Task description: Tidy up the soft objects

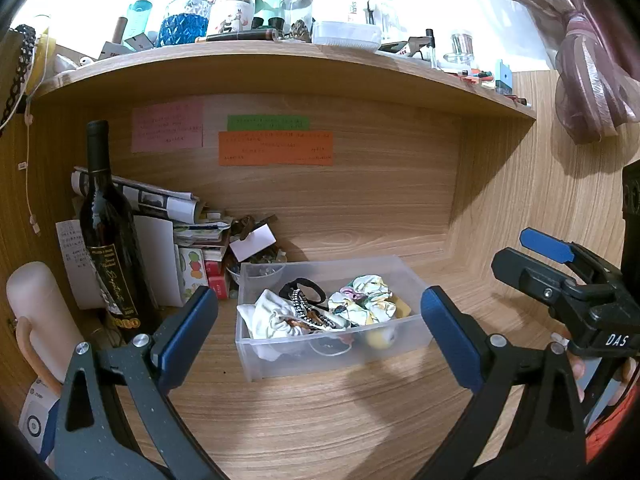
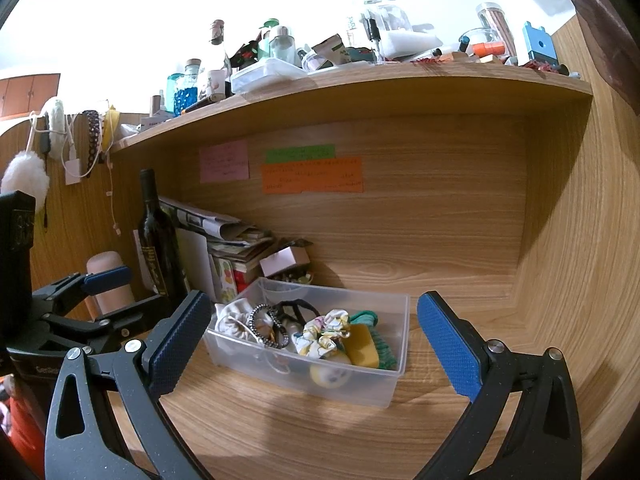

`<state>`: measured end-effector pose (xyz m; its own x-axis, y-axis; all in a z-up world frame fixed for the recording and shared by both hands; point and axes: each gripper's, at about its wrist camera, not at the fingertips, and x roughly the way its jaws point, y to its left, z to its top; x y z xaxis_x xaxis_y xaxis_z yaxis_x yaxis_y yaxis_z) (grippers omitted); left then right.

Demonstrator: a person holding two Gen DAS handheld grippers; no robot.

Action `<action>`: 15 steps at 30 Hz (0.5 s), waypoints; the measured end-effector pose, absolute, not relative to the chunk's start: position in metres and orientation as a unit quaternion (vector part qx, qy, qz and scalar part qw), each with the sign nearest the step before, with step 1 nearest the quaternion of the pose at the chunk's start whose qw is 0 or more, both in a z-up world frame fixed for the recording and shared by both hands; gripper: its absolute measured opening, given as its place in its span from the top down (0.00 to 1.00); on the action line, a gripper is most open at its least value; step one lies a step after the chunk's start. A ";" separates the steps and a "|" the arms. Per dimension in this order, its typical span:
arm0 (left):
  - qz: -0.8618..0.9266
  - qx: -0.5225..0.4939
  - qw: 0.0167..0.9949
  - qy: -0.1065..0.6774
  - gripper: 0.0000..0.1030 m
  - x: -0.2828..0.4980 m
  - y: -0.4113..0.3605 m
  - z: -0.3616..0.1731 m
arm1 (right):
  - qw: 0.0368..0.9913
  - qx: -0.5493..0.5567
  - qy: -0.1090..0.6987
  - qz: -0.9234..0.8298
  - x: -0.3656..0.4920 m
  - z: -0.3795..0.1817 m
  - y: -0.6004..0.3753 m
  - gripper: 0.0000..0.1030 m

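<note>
From the left wrist view, the left gripper (image 1: pixel 320 332) hangs above the wooden surface (image 1: pixel 320 408) with its blue-padded fingers (image 1: pixel 188 332) spread wide and nothing between them. Straight ahead between them sits a clear plastic bin (image 1: pixel 332 354). Inside it lie a white drawstring pouch (image 1: pixel 272 316) on the left, a black hair tie (image 1: pixel 304 290) behind, a beaded band (image 1: pixel 304 312) in the middle and a floral scrunchie (image 1: pixel 366 298) on the right, with a yellow ball (image 1: pixel 380 338) low against the front wall. A dark wine bottle (image 1: pixel 106 236) stands upright to the left of the bin, next to a stack of papers and boxes (image 1: pixel 192 232). The right gripper (image 1: pixel 532 256) shows at the right edge, its fingers apart and empty.

From the right wrist view, the right gripper (image 2: pixel 312 340) also has its fingers (image 2: pixel 448 344) wide apart, holding nothing, with the same bin (image 2: pixel 360 392) between and beyond them. Here a yellow sponge (image 2: pixel 362 346) and a green knitted item (image 2: pixel 378 334) show at the bin's right end, beside the scrunchie (image 2: pixel 324 334). The left gripper (image 2: pixel 120 292) appears at the left, fingers parted, in front of the wine bottle (image 2: pixel 156 240). A cluttered shelf (image 2: pixel 360 80) runs overhead.
</note>
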<state>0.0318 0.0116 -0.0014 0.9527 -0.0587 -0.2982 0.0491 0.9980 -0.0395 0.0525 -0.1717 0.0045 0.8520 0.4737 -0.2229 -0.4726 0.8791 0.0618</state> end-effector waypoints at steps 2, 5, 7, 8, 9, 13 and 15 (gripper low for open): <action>-0.028 -0.017 0.988 0.152 0.00 0.032 0.012 -0.002 | 0.962 0.003 0.116 0.246 0.052 0.004 -0.172 0.00; -0.028 -0.018 0.988 0.152 0.00 0.032 0.012 -0.002 | 0.963 0.003 0.115 0.245 0.051 0.005 -0.172 0.00; -0.029 -0.018 0.988 0.153 0.00 0.033 0.012 -0.002 | 0.963 0.004 0.116 0.245 0.051 0.005 -0.172 0.00; -0.030 -0.018 0.988 0.153 0.00 0.033 0.012 -0.002 | 0.963 0.004 0.116 0.244 0.051 0.005 -0.171 0.00; -0.029 -0.019 0.988 0.153 0.00 0.033 0.012 -0.002 | 0.963 0.004 0.116 0.244 0.051 0.005 -0.171 0.00; -0.029 -0.019 0.987 0.154 0.00 0.033 0.012 -0.002 | 0.963 0.004 0.116 0.245 0.051 0.005 -0.172 0.00; -0.030 -0.019 0.988 0.153 0.00 0.033 0.013 -0.002 | 0.963 0.003 0.116 0.244 0.051 0.005 -0.172 0.00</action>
<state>0.0333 0.0126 -0.0019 0.9512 -0.0647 -0.3017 0.0530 0.9975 -0.0466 0.0509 -0.1715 0.0048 0.8545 0.4700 -0.2211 -0.4684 0.8813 0.0630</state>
